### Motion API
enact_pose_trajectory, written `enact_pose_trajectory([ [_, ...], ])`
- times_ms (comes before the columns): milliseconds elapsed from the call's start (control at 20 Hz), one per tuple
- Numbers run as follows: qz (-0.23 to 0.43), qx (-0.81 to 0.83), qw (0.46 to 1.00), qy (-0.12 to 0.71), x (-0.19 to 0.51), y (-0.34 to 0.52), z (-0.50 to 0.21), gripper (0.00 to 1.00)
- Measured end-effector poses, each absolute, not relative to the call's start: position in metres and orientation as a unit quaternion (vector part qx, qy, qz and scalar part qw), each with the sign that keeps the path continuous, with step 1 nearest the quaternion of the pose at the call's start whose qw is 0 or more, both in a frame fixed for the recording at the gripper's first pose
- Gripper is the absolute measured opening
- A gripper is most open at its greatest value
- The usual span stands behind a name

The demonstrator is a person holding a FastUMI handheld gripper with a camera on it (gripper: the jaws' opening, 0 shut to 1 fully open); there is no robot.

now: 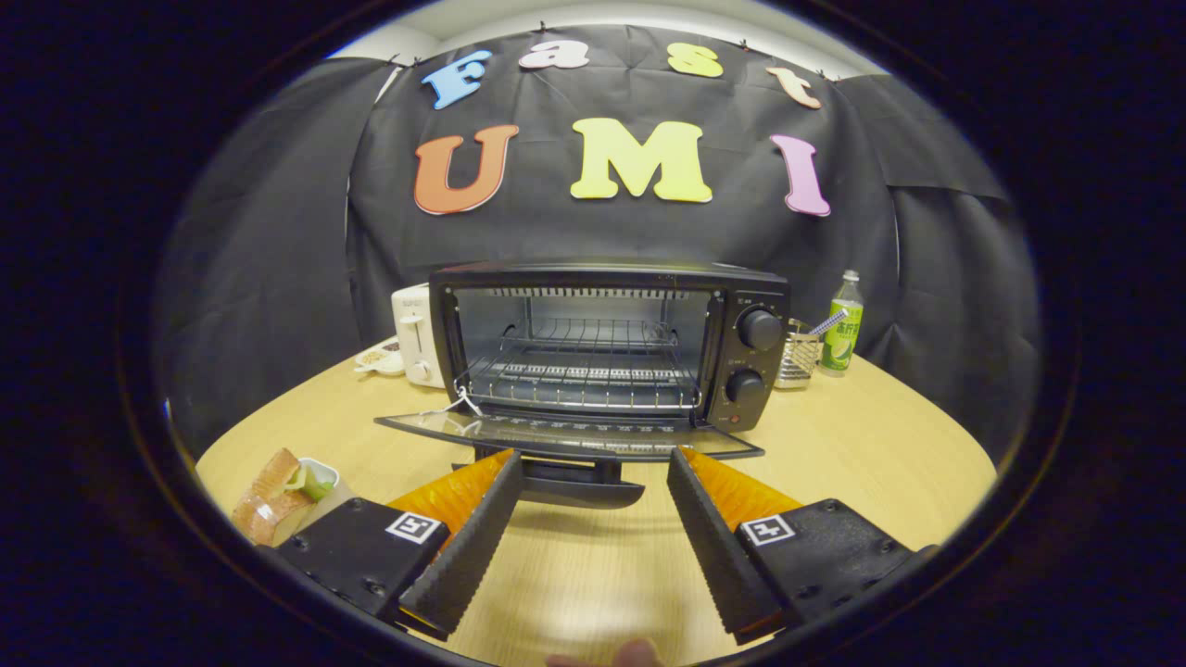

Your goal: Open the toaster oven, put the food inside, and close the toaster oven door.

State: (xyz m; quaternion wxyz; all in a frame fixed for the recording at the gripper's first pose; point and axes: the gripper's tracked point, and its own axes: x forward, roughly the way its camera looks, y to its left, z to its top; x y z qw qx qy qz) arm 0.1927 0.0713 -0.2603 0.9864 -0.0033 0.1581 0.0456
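Fingers (593, 468) spread, empty, above wooden table (880, 445), toaster oven (611, 347) open, black cloth wall (278, 259) behind

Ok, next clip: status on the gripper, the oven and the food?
Gripper open, holding nothing, fingers either side of the door handle. Toaster oven door down, rack bare. Food on the table, off beside the left finger.

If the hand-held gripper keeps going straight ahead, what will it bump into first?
Probably the toaster oven's door handle. The hand-held gripper is open and empty, and the handle lies between its fingertips, at the front edge of the lowered glass door. The oven's wire rack comes after. Depth is hard to judge.
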Motion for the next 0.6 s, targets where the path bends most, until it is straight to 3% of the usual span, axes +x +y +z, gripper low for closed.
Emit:
enact_pose_trajectory([
  [350,0.070,-0.014,0.980,0.184,0.160,0.061,-0.250,1.00],
  [450,0.108,-0.020,0.975,0.192,0.146,0.072,-0.236,1.00],
  [600,0.225,0.043,0.939,0.256,0.107,0.115,-0.217,1.00],
])
